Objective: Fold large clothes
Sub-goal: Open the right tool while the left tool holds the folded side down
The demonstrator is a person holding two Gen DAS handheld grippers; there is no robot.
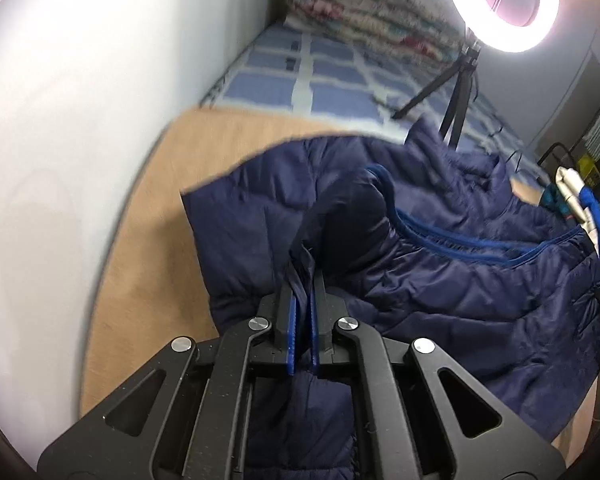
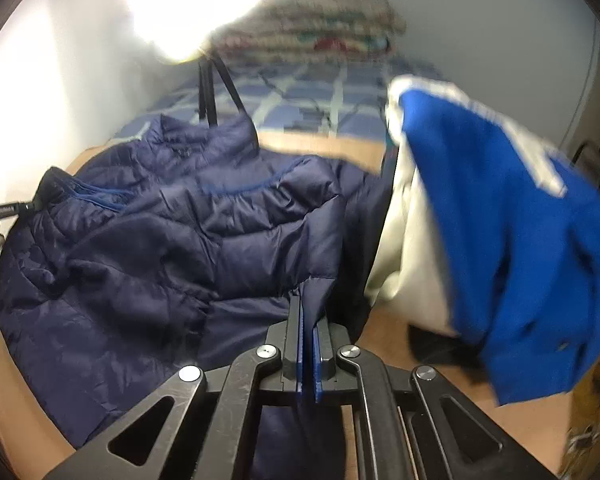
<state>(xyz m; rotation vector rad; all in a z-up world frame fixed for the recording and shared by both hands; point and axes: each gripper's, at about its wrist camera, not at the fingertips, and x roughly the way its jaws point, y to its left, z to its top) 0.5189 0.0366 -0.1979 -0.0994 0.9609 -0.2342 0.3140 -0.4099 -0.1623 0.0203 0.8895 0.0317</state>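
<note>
stage: early fold | my left claw (image 1: 303,280) pinches the navy puffer jacket (image 1: 440,264) edge | my right claw (image 2: 309,312) pinches its other edge | jacket lies rumpled on the table (image 1: 148,216) | no tidy fold visible, probably most remains

Glowing ring light (image 1: 504,4) on black tripod (image 1: 456,92), blue checked bedsheet (image 1: 332,76), rolled floral quilt (image 1: 364,12)

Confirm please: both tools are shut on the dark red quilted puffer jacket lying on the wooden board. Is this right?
Only the colour is wrong: the quilted puffer jacket is navy blue, as both wrist views show. The left tool and right tool are shut on it, on the wooden board.
</note>
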